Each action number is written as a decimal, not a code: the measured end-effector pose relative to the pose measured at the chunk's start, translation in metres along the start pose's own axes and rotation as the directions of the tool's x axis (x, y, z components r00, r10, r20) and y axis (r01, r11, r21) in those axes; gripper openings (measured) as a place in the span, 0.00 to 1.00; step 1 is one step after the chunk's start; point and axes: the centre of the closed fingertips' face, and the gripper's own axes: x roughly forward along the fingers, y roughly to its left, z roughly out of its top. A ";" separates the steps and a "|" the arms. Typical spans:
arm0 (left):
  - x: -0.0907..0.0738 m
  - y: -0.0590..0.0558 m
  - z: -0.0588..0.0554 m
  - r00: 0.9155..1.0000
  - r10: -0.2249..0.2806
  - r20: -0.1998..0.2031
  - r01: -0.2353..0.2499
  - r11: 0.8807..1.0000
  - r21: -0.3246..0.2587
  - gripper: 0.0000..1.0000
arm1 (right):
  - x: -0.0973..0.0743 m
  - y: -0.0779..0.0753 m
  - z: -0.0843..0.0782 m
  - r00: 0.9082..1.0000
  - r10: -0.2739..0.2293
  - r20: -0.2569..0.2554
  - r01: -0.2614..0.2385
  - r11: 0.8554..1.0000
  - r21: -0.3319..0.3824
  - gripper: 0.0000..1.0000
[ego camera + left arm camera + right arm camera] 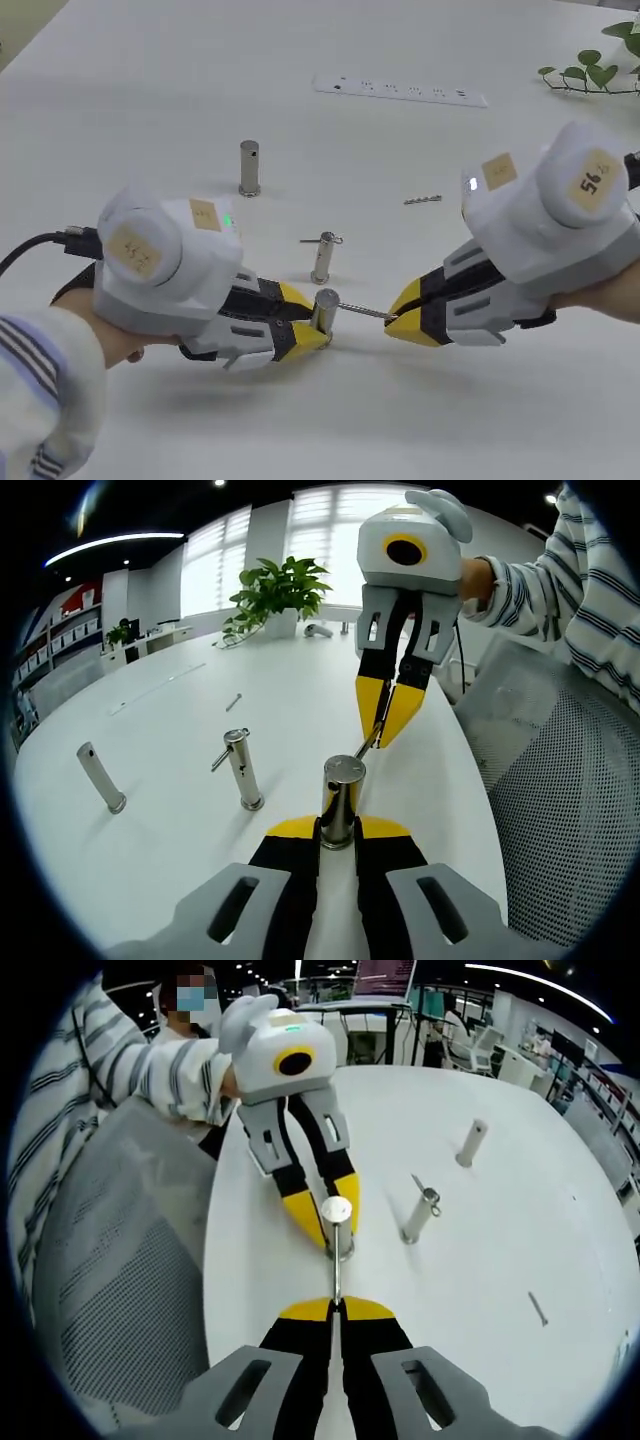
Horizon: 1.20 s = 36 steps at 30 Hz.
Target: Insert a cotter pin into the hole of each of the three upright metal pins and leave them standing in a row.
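- The left gripper (319, 321) was clenched on the nearest short silver upright metal pin (325, 303), apparently bracing it on the white table (150, 90).
- The right gripper (393, 321) was pinching a thin steel cotter pin (362, 310), its tip at that pin's hole, aimed to slide through.

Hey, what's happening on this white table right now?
The left hand-held gripper clamps the nearest silver metal pin upright, while the right hand-held gripper holds a thin cotter pin with its tip at that pin's top. The middle silver pin already carries a fitted cotter pin; the far pin is bare, and a spare cotter pin lies on the white table.
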 end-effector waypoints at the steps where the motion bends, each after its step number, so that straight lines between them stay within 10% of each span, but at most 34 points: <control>1: 0.000 0.000 0.000 1.000 -0.001 -0.001 0.001 1.000 0.000 0.11 | 0.000 0.000 0.000 1.000 -0.002 0.002 0.002 1.000 0.000 0.04; 36: 0.001 -0.002 -0.001 1.000 0.003 0.004 -0.003 1.000 -0.021 0.11 | 0.018 -0.001 0.032 0.999 -0.009 0.053 0.008 1.000 0.022 0.05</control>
